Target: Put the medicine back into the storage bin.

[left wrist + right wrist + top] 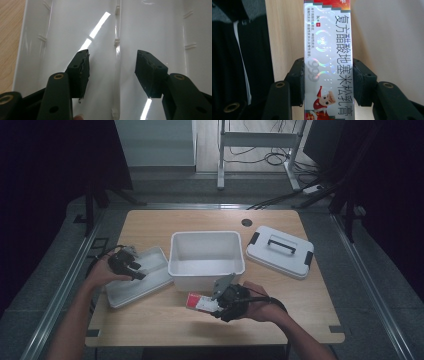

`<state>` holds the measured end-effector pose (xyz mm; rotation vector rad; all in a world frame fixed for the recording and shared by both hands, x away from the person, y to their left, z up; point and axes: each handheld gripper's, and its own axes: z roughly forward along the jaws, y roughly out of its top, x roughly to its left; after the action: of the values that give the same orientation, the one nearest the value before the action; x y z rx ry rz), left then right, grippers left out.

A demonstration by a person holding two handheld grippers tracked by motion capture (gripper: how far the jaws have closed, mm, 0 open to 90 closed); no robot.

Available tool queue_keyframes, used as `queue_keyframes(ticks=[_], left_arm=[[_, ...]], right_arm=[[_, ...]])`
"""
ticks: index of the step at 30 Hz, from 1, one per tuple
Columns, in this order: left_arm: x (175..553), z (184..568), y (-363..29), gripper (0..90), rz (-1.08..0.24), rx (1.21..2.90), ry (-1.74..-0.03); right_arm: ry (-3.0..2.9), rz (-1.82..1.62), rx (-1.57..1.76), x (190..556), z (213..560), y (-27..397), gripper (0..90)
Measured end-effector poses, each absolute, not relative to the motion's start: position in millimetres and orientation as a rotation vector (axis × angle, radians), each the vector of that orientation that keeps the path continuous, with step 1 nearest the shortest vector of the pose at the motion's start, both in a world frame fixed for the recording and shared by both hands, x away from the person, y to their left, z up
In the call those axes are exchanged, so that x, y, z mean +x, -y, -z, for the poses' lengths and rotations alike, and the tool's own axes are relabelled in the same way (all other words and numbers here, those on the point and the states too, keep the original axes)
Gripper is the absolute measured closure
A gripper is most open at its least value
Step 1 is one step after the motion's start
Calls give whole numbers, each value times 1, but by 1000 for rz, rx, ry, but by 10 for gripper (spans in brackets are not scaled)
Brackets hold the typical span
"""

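Low in the centre of the high view, the right gripper [216, 303] has its jaws clamped on a long, narrow medicine box [200, 302], red and white, held just above the wooden table [310, 310]. The box's long axis runs nearly level across the frame there, one end sticking out toward the left, the other buried between the jaws. It sits just in front of the white bin [205, 257], close below its near wall but not touching it.

In the right gripper view the medicine box [328, 65] stands straight up the middle of the frame, long axis vertical, running away from the camera. Both black pads press flat on its two long sides. Printed characters run down its face, with a small cartoon figure in red at the bottom edge and a red band at the top. Pale table wood shows behind it on the left, white plastic on the right.

Over at the left middle of the high view, the left gripper [131, 268] hovers over a shallow white tray [150, 285] beside the bin. In its own view the left gripper [112, 72] has its jaws spread wide with nothing between them, the glossy tray [62, 25] below.

At right, a white lid with dark handle [279, 251] lies flat on the table, well apart from the box.
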<state>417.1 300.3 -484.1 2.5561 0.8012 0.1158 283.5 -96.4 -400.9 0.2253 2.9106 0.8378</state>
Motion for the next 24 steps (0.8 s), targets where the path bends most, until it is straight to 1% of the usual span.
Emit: queue_keyframes(ticks=[4, 11, 16, 24], left_arm=[[417, 485, -298, 456, -112, 2561, -794], [418, 486, -299, 456, -108, 2561, -797], [418, 486, -299, 456, -107, 2563, -796], [419, 488, -298, 459, -105, 2561, -794]], right_arm=[[-2885, -859, 223, 296, 373, 103, 507], [-2858, -882, 232, 318, 348, 109, 507], [-2850, -882, 226, 330, 340, 108, 507], [-2850, -867, 235, 354, 338, 103, 506]])
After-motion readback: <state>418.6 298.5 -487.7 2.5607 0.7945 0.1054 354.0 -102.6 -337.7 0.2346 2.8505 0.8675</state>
